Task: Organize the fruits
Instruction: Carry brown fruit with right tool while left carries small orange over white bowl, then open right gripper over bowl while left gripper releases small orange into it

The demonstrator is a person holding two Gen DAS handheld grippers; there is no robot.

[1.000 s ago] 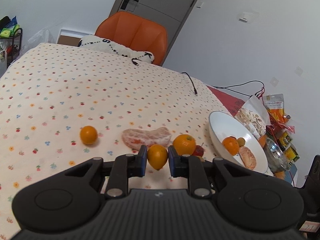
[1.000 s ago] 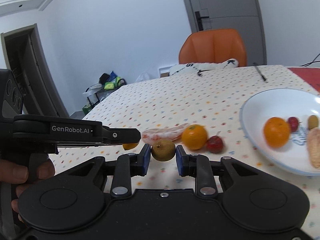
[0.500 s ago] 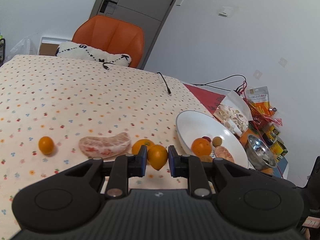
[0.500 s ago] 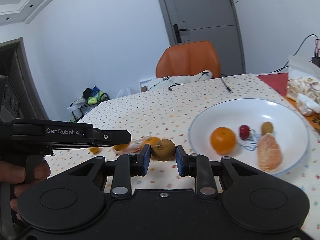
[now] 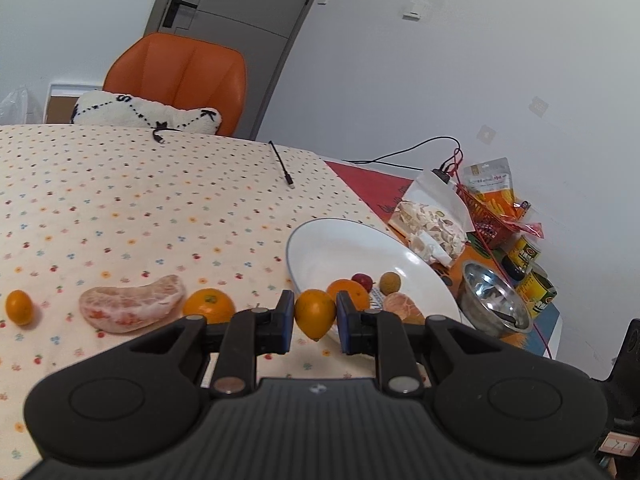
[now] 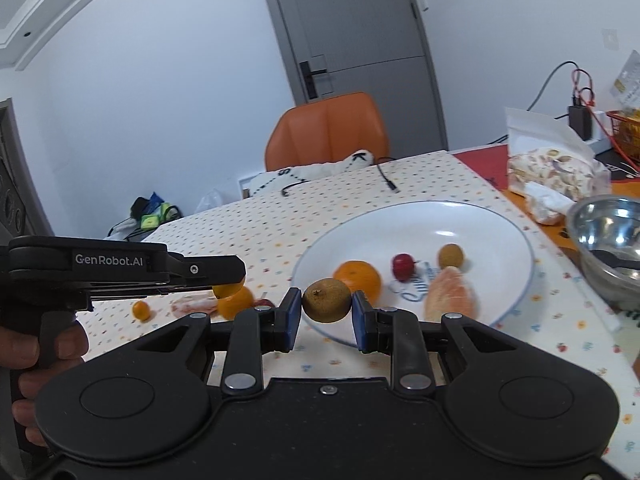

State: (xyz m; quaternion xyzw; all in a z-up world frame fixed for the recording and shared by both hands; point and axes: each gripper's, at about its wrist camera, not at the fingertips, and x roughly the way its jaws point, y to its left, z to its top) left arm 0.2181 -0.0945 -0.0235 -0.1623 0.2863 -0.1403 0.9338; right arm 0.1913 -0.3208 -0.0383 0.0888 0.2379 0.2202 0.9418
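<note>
My left gripper is shut on a small yellow-orange citrus, held just short of the near left rim of the white plate. My right gripper is shut on a brown kiwi at the plate's near left edge. In the plate lie an orange, a red fruit, a small brown round fruit and a peeled citrus piece. On the cloth to the left rest an orange, a peeled pomelo segment and a kumquat.
A steel bowl, a bag of snacks, jars and a red basket crowd the table's right side. A black cable end lies on the dotted tablecloth. An orange chair with a white cushion stands behind.
Both grippers have moved right towards the plate, each still holding its fruit. The plate now looks larger and nearer in both views; the loose fruits have slid left.
</note>
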